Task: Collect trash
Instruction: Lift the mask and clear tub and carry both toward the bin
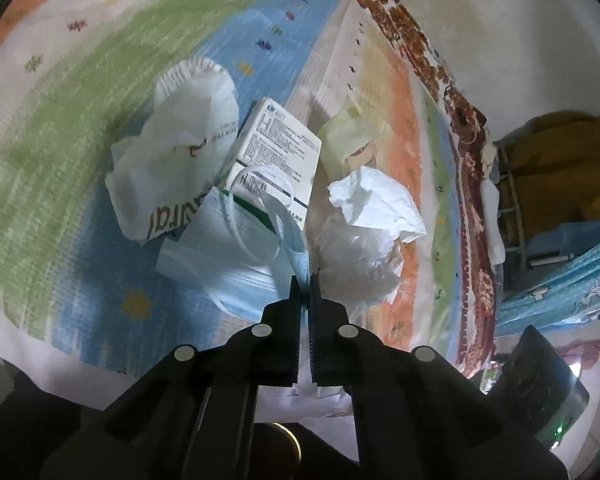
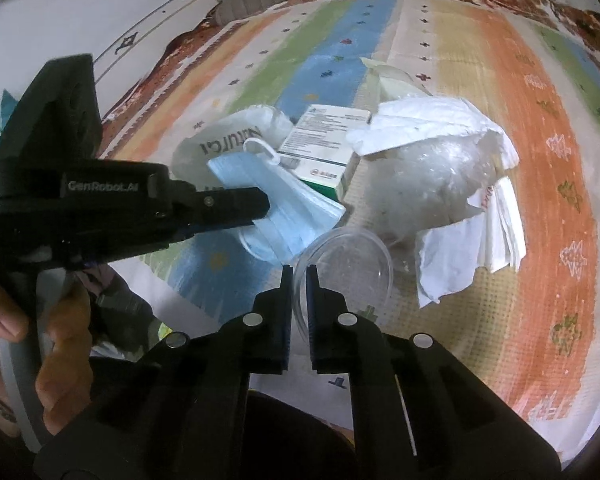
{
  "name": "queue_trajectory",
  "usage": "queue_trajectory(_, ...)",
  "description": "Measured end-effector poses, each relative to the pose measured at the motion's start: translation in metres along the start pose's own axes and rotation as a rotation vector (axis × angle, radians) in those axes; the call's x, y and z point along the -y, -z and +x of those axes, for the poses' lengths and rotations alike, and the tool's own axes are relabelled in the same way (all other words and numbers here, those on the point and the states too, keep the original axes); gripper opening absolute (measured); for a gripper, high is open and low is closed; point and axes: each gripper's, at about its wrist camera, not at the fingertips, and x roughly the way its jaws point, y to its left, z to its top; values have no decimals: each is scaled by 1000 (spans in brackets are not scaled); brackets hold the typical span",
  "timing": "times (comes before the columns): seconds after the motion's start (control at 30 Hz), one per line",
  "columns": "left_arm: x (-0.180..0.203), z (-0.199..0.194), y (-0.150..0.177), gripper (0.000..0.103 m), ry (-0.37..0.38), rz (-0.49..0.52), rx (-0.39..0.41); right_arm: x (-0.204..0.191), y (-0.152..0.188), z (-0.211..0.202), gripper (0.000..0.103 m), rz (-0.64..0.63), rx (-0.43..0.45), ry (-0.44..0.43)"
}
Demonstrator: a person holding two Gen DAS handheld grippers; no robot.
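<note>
Nothing looks collected yet, as far as I can tell. The whole pile of rubbish sits together on the striped multicoloured woven mat (image 2: 500,128) and no bin or bag for it is in sight.

The left tongs (image 1: 304,280) are pinched nearly closed on the edge of the pale blue pleated face mask (image 1: 236,248). From the other side you can see those tongs lying right across the mask's folds, so I'd call that a grip.

The right tongs (image 2: 299,270) are squeezed down on the rim of the clear round plastic lid (image 2: 348,264), which sits at the near edge of the pile. A thin gap shows with the plastic in it.

Left to pick up, by my count:
- white crumpled plastic bag with printed lettering (image 1: 176,160), behind the mask
- white and green printed cardboard medicine box (image 1: 276,152), in the middle
- crumpled white tissue paper (image 1: 376,204) over a ball of clear plastic wrap (image 2: 432,184)
- pale yellow folded wrapper (image 1: 346,132) at the back

So both hands have a first item each, everything else is waiting.
</note>
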Motion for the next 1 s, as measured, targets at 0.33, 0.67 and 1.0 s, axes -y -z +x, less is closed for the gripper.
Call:
queue_trajectory(0.33, 26, -26, -3, 2, 24, 79, 27, -10, -2, -19, 6, -19, 40, -9)
queue_trajectory(0.67, 36, -49, 0, 2, 1, 153, 67, -13, -5, -39, 6, -22, 78, 19)
queue_trajectory(1.0, 58, -79, 15, 2, 17, 243, 120, -28, 3, -70, 6, -55, 140, 59)
